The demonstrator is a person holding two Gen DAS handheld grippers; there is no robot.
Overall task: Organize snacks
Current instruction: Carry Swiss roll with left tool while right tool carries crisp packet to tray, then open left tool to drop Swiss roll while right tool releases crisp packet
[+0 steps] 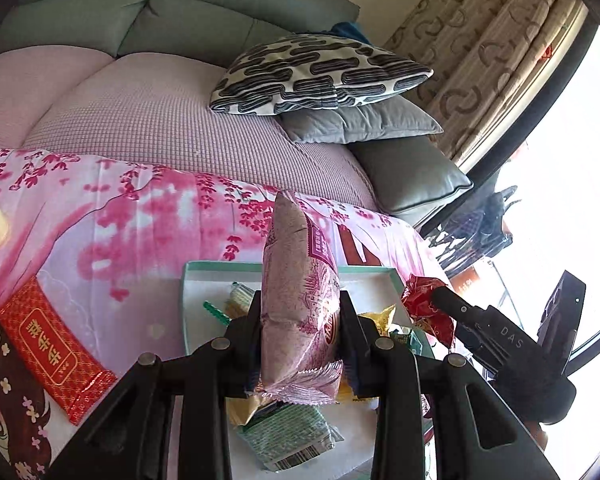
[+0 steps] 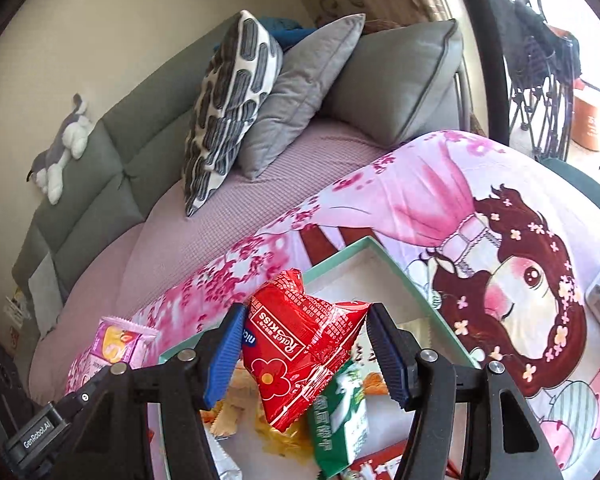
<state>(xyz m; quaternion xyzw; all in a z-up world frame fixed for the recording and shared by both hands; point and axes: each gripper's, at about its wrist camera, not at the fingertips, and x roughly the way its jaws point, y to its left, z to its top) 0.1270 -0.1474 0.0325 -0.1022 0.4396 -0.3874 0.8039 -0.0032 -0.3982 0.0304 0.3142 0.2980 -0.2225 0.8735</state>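
Left gripper (image 1: 300,320) is clamped on the pink packet (image 1: 298,300), held upright over the near side of the tray (image 1: 186,300), while the right gripper (image 2: 306,354) is pinched on the red packet (image 2: 300,344) above the same tray. Both look light, puffy and crinkly, likely slippery film with crushable snacks inside. Best held mid-body across the flat faces, gently, not by the crimped ends.

Patterned pillow (image 1: 320,74) on grey sofa (image 1: 100,20)
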